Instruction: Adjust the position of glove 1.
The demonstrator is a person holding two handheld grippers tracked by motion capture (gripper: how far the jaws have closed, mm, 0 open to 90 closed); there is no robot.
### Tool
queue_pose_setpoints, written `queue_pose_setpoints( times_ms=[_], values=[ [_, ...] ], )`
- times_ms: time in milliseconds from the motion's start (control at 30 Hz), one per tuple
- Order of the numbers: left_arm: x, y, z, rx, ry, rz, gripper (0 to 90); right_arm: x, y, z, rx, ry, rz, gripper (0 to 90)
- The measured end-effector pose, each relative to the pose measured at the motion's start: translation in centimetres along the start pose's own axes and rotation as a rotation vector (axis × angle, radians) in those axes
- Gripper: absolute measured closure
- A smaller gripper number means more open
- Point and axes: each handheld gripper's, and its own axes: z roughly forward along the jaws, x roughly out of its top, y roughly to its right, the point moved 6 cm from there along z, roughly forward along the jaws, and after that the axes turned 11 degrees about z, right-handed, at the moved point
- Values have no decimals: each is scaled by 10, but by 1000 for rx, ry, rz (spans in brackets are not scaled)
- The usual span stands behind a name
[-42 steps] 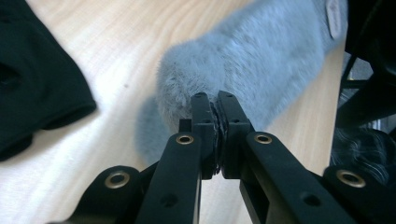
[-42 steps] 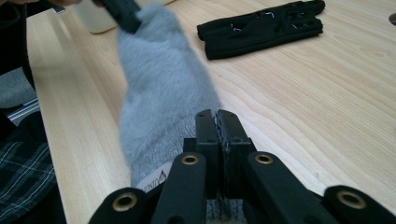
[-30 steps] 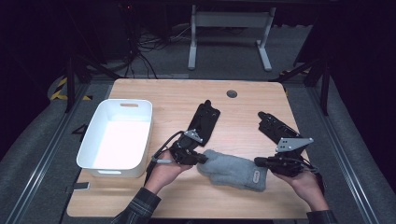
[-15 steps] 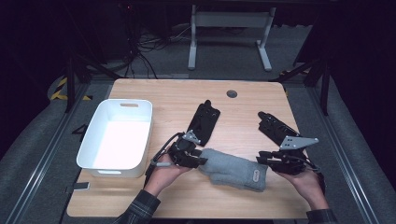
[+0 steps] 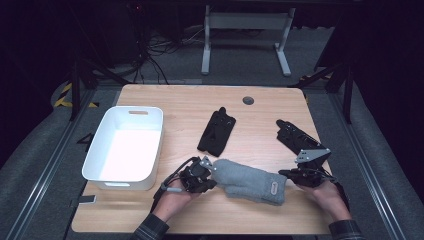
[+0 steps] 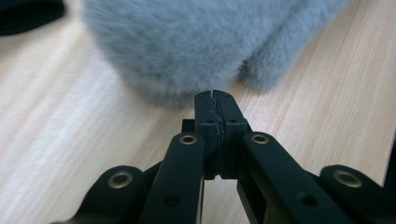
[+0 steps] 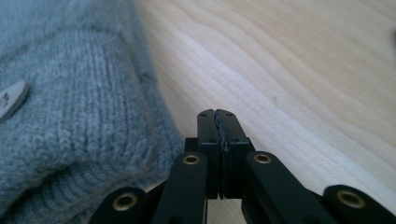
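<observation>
On the worktop (image 5: 190, 107) in the high view, the grey mitten (image 5: 248, 181) lay with its long axis left-right, cuff rightward, its small label unreadable. Left gripper (image 6: 215, 94) jaws, having just closed, were empty beside its fuzzy tip. Right gripper (image 7: 216, 113) likewise, beside the cuff.

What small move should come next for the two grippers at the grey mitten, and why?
Probably open both grippers first. The left gripper and the right gripper are shut with nothing between their jaws, each just beside an end of the grey mitten, so neither can take the fabric yet.
</observation>
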Motion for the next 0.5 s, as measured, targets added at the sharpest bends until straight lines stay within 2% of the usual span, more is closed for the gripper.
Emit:
queue_pose_setpoints(
  times_ms=[133, 233, 367, 500],
  values=[
    [4, -5, 5, 12, -6, 2, 895, -3, -4, 3, 8, -15, -16, 899],
    [9, -14, 9, 31, -3, -4, 896, -5, -8, 2, 24, -15, -15, 899],
    [15, -26, 14, 29, 6, -23, 896, -10, -17, 2, 50, -23, -30, 900],
    [25, -35, 19, 43, 20, -25, 896, -13, -29, 4, 68, -35, -50, 900]
  ],
)
